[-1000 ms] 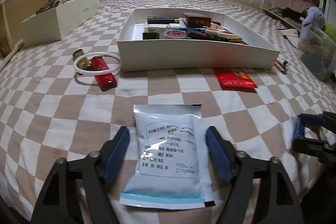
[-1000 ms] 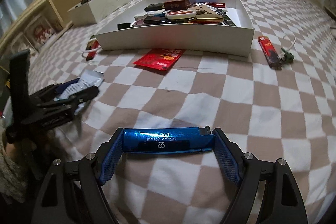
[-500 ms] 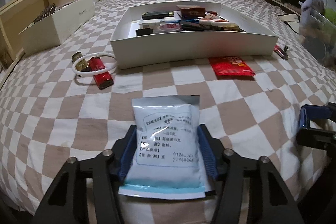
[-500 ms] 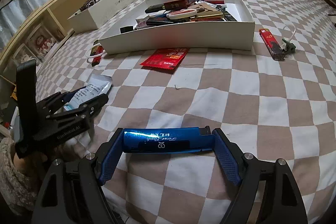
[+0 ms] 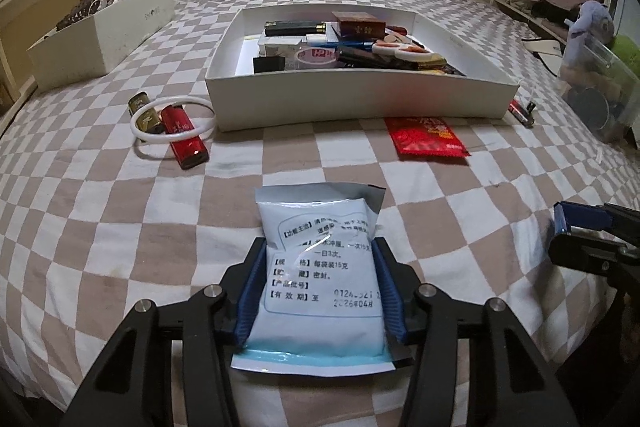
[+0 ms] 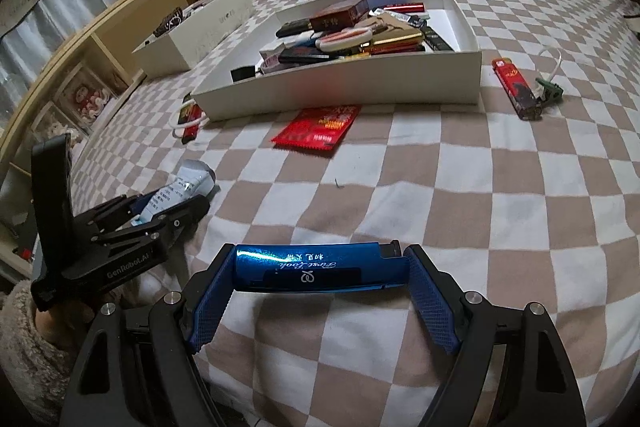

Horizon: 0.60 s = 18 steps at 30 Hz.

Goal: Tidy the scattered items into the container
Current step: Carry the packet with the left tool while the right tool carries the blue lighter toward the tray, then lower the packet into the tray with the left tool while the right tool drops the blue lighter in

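1. While much of the clutter already lay inside the shallow white cardboard box (image 5: 360, 99) on the checked brown-and-white bed cover (image 5: 100, 211), several items were still outside it.
2. Held, left: the pale blue-and-white printed foil sachet (image 5: 320, 267) sat between the blue pads of the left gripper (image 5: 320, 287), whose jaws had just been closing and now pressed its two sides; it was low over the cover, well short of the box.
3. Held, right: the glossy blue metallic lighter (image 6: 316, 267) was clamped lengthwise across the right gripper (image 6: 320, 283), jaws wide but bearing on both ends; it too was well short of the box.
4. Loose, left of the box: red plastic lighter (image 5: 184, 131), gold-coloured small cylinder (image 5: 146, 115) and white ring cord (image 5: 172, 121), lying together.
5. Loose, front of the box: flat red printed packet (image 5: 426, 137).
6. Loose, right of the box: red-and-black lighter (image 6: 516, 87) beside a small green clip with white loop (image 6: 550, 89).
7. Judged roughly past halfway: two items in hand awaiting deposit, about five left to collect.
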Motion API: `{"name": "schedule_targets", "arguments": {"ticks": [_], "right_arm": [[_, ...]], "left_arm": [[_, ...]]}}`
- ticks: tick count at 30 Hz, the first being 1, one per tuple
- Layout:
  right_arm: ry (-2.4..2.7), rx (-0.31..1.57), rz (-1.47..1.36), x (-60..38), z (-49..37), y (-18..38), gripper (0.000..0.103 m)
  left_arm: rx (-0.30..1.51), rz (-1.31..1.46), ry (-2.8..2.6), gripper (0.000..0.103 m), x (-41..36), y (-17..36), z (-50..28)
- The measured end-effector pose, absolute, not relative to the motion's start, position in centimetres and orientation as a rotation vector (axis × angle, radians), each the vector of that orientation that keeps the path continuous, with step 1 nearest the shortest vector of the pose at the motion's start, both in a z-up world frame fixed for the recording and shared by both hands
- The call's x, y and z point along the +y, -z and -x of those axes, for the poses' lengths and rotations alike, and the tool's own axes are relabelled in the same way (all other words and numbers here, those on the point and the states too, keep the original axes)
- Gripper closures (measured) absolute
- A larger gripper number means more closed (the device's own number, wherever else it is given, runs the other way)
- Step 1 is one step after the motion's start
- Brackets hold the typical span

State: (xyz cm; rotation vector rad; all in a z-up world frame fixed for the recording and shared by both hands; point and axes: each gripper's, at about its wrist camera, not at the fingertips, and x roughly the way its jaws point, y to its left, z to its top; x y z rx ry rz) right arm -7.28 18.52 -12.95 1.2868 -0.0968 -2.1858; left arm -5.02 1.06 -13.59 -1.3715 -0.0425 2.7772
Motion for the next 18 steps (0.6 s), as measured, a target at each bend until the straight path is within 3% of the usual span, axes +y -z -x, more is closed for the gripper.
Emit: {"name": "schedule_targets", "arguments": {"ticks": [18], "right_arm": [[2.228, -0.096, -1.079, 18.3, 13.0, 7.7, 0.020]], "left_arm": [[-0.072, 1.172, -2.846, 0.052, 0.0, 8.4, 9.7]]}}
